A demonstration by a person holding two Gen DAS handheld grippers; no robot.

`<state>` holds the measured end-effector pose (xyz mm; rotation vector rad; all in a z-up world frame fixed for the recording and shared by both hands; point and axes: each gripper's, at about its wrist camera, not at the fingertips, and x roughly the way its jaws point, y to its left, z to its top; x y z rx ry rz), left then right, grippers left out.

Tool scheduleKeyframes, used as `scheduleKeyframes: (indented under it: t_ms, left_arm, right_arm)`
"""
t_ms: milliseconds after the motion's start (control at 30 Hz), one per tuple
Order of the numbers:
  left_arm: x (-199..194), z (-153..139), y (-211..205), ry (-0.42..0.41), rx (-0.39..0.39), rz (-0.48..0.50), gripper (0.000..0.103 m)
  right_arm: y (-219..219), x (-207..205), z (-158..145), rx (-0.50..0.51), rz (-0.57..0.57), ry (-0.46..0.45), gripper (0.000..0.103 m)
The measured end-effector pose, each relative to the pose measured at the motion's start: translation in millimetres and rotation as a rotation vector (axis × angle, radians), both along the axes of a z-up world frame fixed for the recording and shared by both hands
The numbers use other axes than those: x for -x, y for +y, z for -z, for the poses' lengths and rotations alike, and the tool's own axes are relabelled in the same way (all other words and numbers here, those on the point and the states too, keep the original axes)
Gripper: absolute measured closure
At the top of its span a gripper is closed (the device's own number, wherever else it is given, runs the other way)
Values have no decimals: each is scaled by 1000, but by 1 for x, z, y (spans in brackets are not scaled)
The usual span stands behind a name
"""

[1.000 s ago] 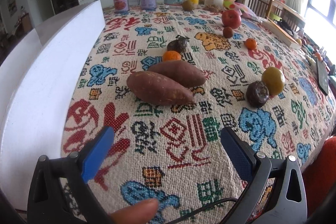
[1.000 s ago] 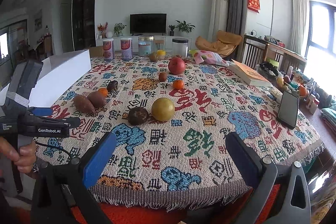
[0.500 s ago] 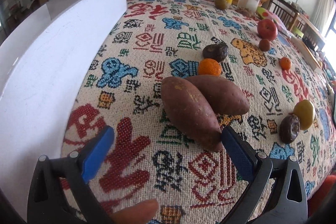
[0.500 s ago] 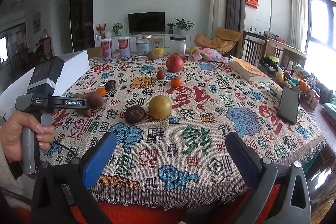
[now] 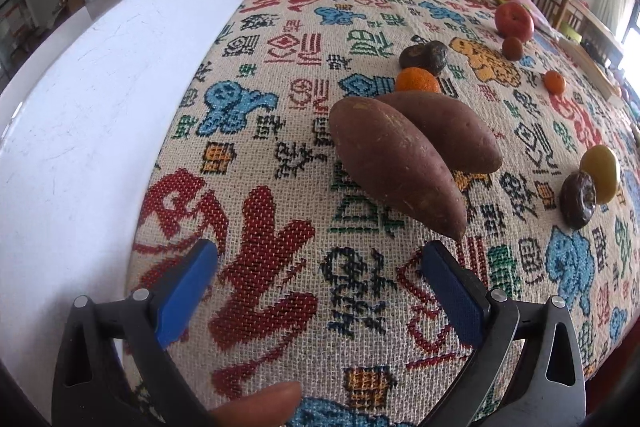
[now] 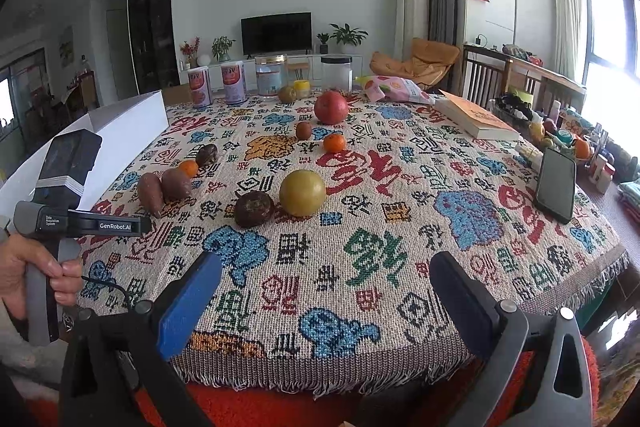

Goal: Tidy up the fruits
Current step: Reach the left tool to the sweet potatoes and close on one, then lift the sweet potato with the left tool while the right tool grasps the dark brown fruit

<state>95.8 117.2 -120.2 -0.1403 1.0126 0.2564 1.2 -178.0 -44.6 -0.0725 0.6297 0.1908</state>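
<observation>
Two sweet potatoes lie side by side on the patterned tablecloth; the nearer one point(image 5: 394, 163) points at my open, empty left gripper point(image 5: 316, 267), its tip just beyond the right finger. The second point(image 5: 444, 131) lies behind it, with a small orange point(image 5: 417, 81) and a dark passion fruit point(image 5: 424, 57) further back. A yellow fruit point(image 6: 302, 192), dark fruit point(image 6: 254, 209), red apple point(image 6: 331, 107), orange point(image 6: 334, 143) and small brown fruit point(image 6: 303, 130) lie mid-table. My right gripper point(image 6: 320, 283) is open and empty above the table's front edge.
A white box point(image 5: 100, 99) stands along the table's left side. Cans point(image 6: 200, 91) and jars point(image 6: 272, 75) line the far edge. A book point(image 6: 476, 117) and a phone point(image 6: 557, 185) lie at the right. The left gripper body point(image 6: 80, 223) shows in the right wrist view.
My left gripper has moved forward and lower towards the sweet potatoes, which now fill more of its view. My right gripper has barely moved.
</observation>
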Motion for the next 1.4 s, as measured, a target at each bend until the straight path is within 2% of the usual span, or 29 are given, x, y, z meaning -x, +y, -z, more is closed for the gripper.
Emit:
scheduleKeyframes:
  t_ms: [167,233,267,367,400,500,600,667,800,867,1000,1067,1100,1167,1200,1333,1400]
  left_arm:
    - [-1,0,0,10,5,4,0]
    - [1,-2,2,50,29,16,2]
    - [2,-5,5,58,66,13,2]
    - [2,-22,16,-50,289,45,3]
    - [-4,-26,16,-65,311,49,2]
    - [-29,-28,12,-79,280,54,2]
    - [-44,-15,12,-13,195,24,3]
    - [-38,-12,18,0,173,6,2]
    - [-14,-24,29,-34,131,-34,3]
    - [-13,-29,30,-58,144,-2,3]
    - [-35,-19,19,-10,121,87,4]
    - [-41,-13,18,-2,125,98,9]
    - [-42,-11,16,1,136,110,35]
    - [-42,-14,10,-19,125,147,54]
    - [-42,-14,8,-16,130,158,60]
    - [-23,-16,9,-19,182,160,61]
    - [-7,-17,9,-24,213,166,61]
  right_arm:
    - [-3,-2,2,-4,3,17,0]
    - [-5,-3,3,-12,9,24,0]
    - [-6,-3,3,-16,12,25,0]
    - [-7,-2,2,-19,14,20,0]
    - [-7,-3,2,-19,12,21,0]
    - [-3,-4,4,-13,0,29,0]
    - [-1,-3,3,-6,-10,26,0]
    - [0,0,2,1,-10,14,0]
    - [-4,1,1,2,-2,5,0]
    - [-8,-3,3,-18,-2,22,0]
    - [-12,-12,8,-81,-18,69,0]
    - [-14,-12,8,-113,-25,80,0]
    - [-15,-12,8,-130,-28,83,0]
    - [-18,-11,8,-157,-31,87,0]
    - [-20,-12,9,-169,-30,91,0]
    - [-28,-20,17,-244,-40,154,0]
    - [-25,-31,25,-304,-66,221,7]
